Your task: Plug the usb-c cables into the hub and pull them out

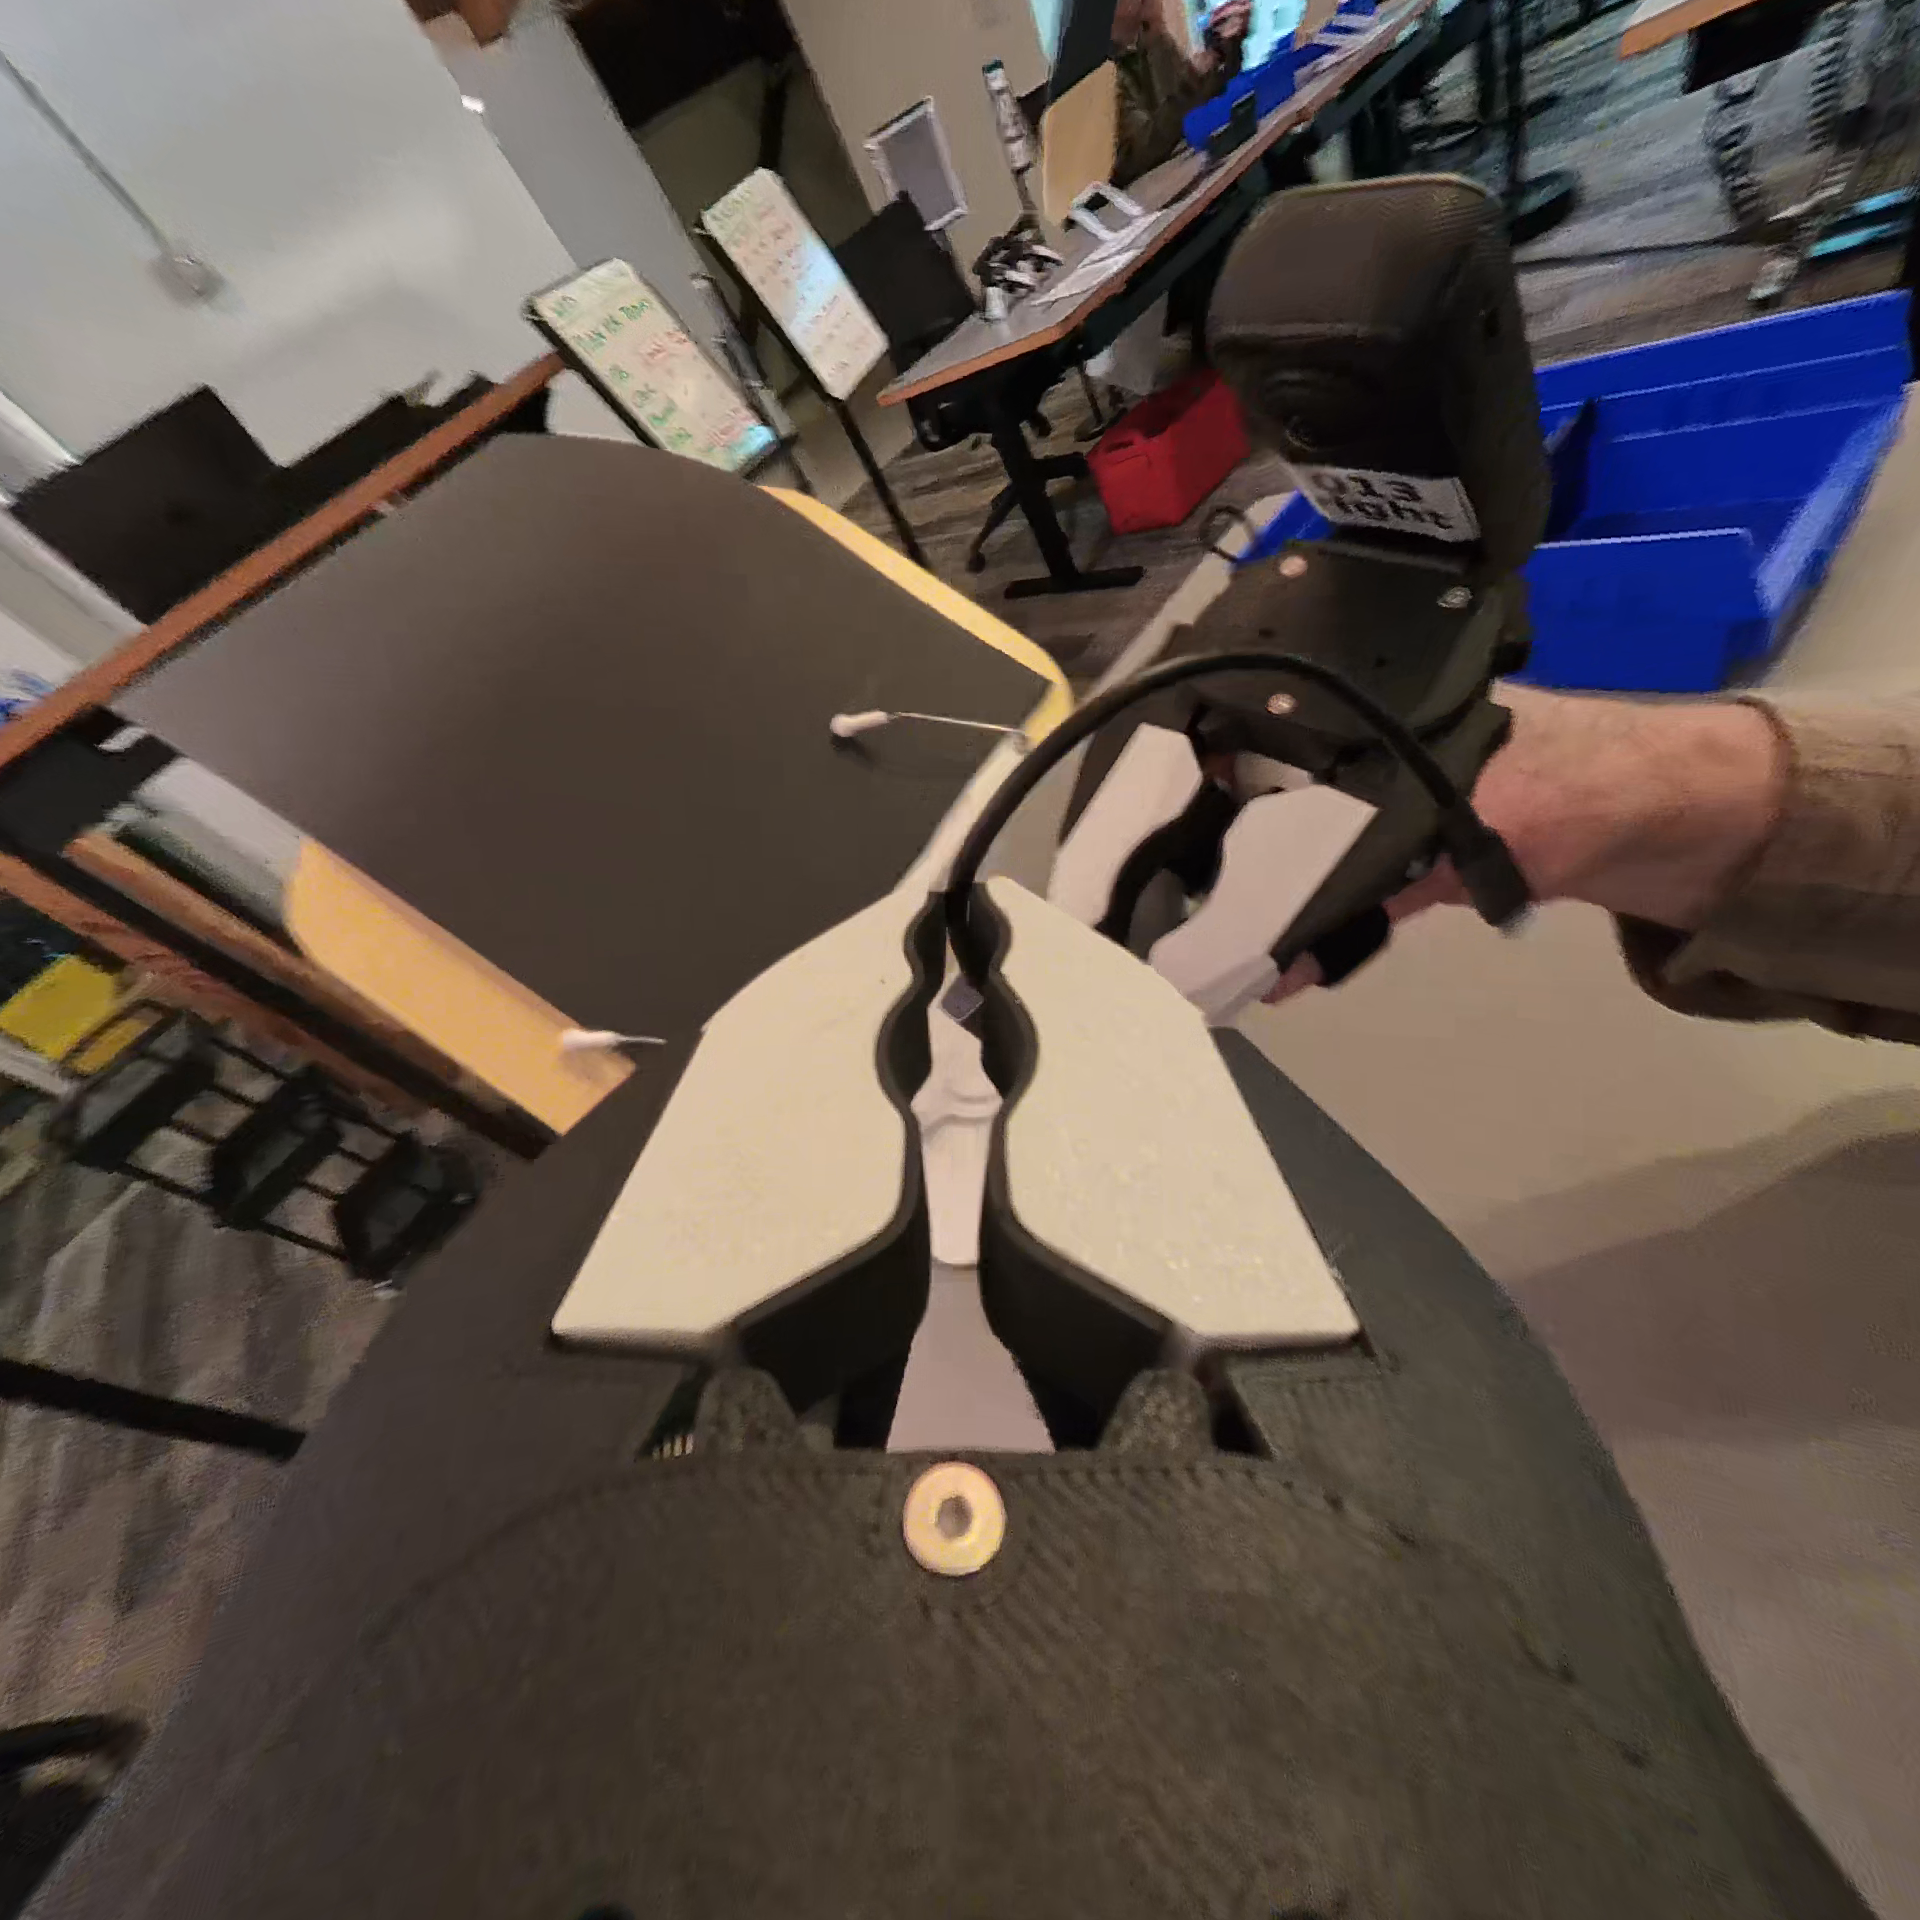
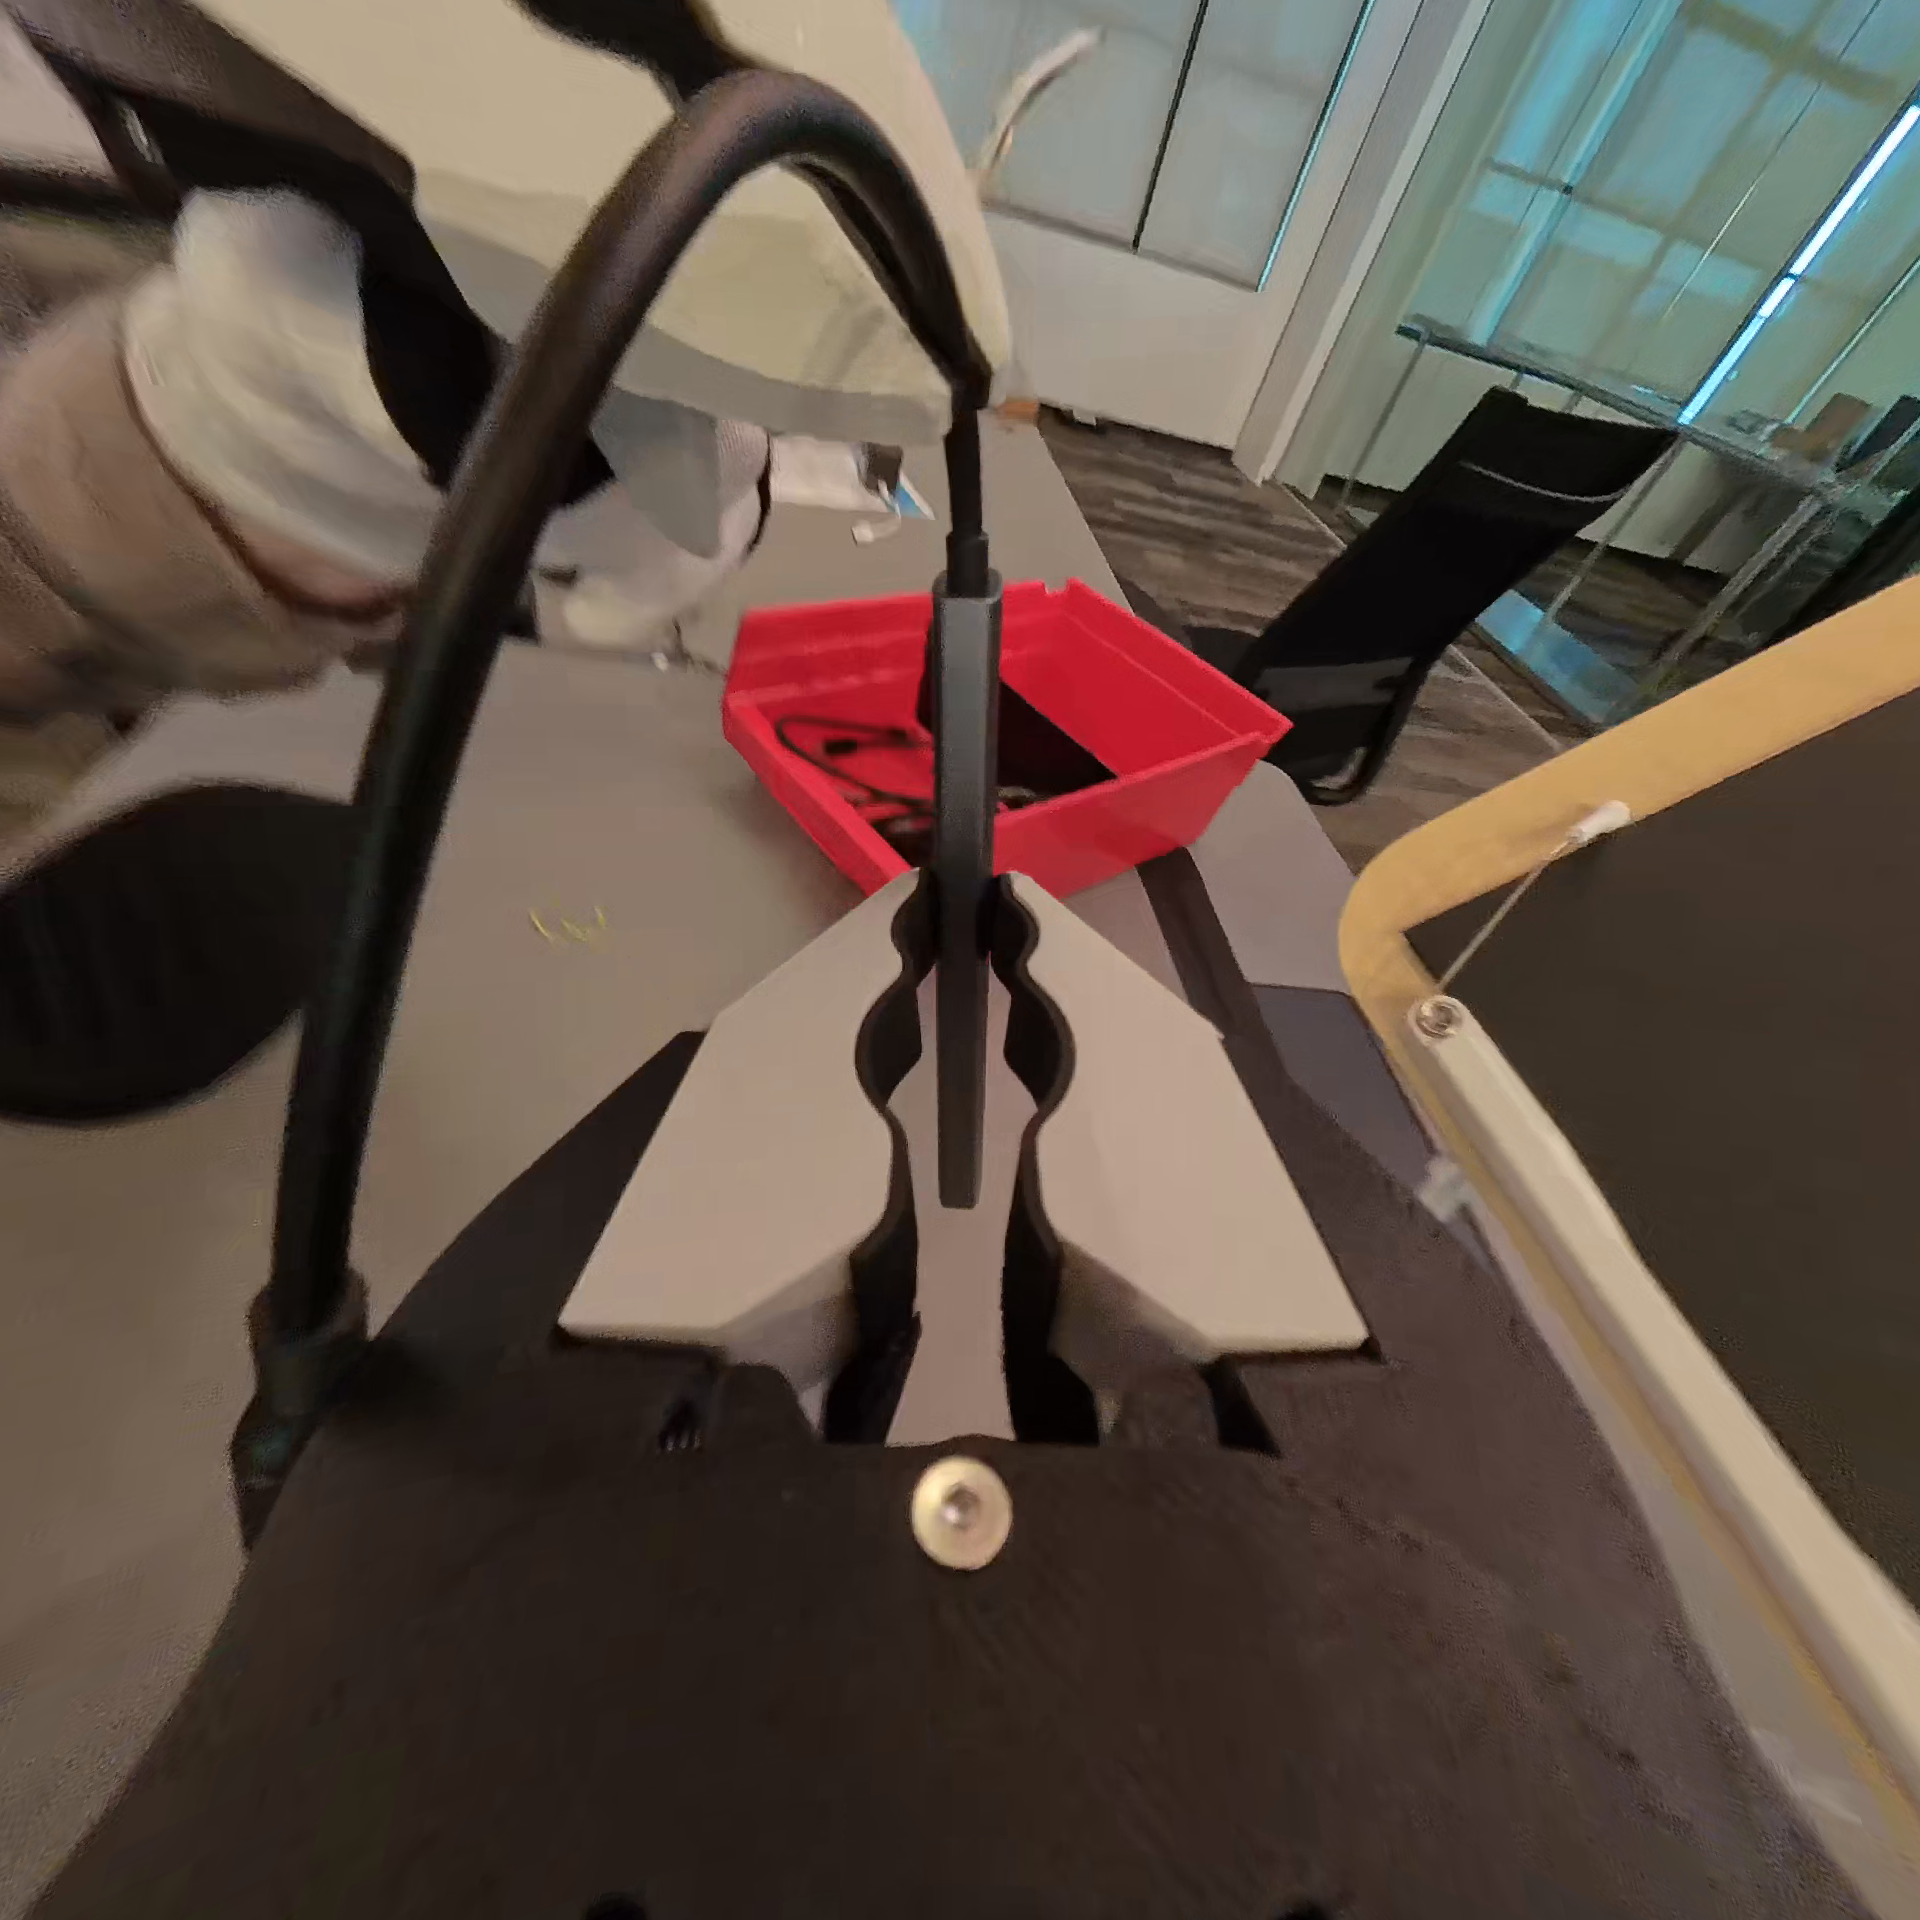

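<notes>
My right gripper (image 2: 961,904) is shut on a slim dark grey hub (image 2: 961,790), held edge-on and pointing away. A black cable (image 2: 436,675) has its plug at the hub's far end. It arcs up and back, and its free end (image 2: 301,1340) hangs beside my right gripper. My left gripper (image 1: 961,935) is shut on this cable (image 1: 1195,665) close to the hub; a grey tip shows between its jaws. Its pale finger (image 2: 779,260) shows above the hub in the right wrist view. The right gripper (image 1: 1174,883) shows just beyond, held by a hand (image 1: 1621,810).
A red bin (image 2: 1143,800) with cables sits on the grey table (image 2: 571,831) behind the hub. A black board with a pale wooden rim (image 2: 1714,1091) stands at the right. A blue bin (image 1: 1714,499) and an office chair (image 1: 1382,312) are behind the right gripper. Tip to tip, the grippers are about 8 cm apart.
</notes>
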Demonstrator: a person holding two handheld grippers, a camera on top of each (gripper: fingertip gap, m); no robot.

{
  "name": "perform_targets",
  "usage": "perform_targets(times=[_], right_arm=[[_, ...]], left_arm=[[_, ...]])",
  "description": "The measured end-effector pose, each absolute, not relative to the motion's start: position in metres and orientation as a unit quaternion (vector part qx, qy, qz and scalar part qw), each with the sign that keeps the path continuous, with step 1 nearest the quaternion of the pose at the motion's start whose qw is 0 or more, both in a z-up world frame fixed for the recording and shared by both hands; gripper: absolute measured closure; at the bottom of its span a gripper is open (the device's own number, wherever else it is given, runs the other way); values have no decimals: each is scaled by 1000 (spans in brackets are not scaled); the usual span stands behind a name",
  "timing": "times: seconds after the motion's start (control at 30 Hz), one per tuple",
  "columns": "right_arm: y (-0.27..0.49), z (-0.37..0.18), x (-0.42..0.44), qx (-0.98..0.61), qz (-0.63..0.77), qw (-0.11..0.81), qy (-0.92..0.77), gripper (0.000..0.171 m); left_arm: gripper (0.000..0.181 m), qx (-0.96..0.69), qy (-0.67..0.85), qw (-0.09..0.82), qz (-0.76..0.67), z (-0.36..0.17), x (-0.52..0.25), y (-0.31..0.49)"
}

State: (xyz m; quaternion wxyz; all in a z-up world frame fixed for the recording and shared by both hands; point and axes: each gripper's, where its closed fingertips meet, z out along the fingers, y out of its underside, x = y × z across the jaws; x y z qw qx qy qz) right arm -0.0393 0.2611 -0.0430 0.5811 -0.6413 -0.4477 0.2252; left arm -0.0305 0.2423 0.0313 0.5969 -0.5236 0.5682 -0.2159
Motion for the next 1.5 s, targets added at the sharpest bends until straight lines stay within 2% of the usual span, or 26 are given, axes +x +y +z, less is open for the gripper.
perform_targets(times=[0.13,0.23,0.43,0.53,0.73,0.83,1.0,1.1,1.17,1.27,1.4,1.5], right_arm=[[272,-73,-24,-668,93,544,-499,164],[284,-100,-15,-674,7,515,-530,165],[287,-173,-26,-663,-84,406,-624,164],[278,-211,-35,-658,-83,337,-668,165],[274,-250,-38,-648,-121,267,-703,165],[270,-262,-40,-650,-119,243,-710,165],[268,-265,-42,-655,-114,235,-709,165],[267,-264,-41,-660,-113,227,-707,164],[264,-264,-42,-655,-110,224,-714,165],[259,-264,-44,-651,-103,219,-719,164],[250,-262,-43,-654,-79,205,-724,157],[243,-258,-43,-662,-48,202,-721,141]], left_arm=[[175,-533,577,555,-274,7,-52,227],[173,-560,567,542,-265,-14,-76,231],[172,-637,523,521,-220,-53,-143,258],[172,-670,498,515,-192,-65,-183,275],[165,-741,420,511,-117,-83,-265,321],[155,-788,342,507,-72,-98,-312,346],[125,-845,212,489,-41,-132,-364,366],[119,-866,180,464,-45,-156,-370,373],[129,-878,173,443,-59,-173,-366,376],[161,-886,176,424,-68,-190,-364,381],[168,-886,187,420,-61,-192,-369,388],[171,-883,201,418,-69,-193,-373,395]])
